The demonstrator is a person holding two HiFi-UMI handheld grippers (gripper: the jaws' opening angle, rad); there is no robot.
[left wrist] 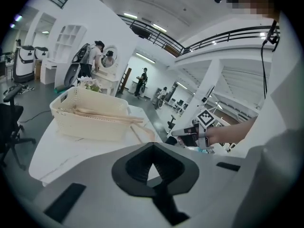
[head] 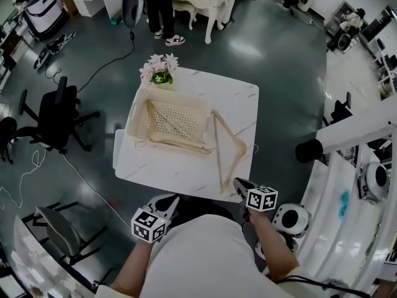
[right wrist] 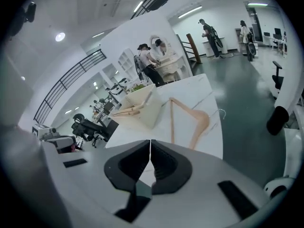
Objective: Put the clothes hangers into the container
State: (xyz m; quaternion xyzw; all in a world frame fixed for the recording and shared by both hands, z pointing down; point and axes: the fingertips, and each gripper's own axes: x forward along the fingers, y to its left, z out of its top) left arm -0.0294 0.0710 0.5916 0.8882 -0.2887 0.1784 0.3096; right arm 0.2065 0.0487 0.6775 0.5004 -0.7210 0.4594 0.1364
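Both grippers hover at the near edge of the table [head: 236,98]. The left gripper [head: 171,203] has its jaws pressed together on nothing, and the right gripper [head: 239,184] has its jaws pressed together too, with only a hairline between them. One wooden hanger [head: 218,157] lies flat on the table just right of the cream container [head: 134,121] (touching it or not, hard to call). More hangers [head: 180,143] sit inside the container, and a small bunch of flowers [head: 160,69] stands behind it.
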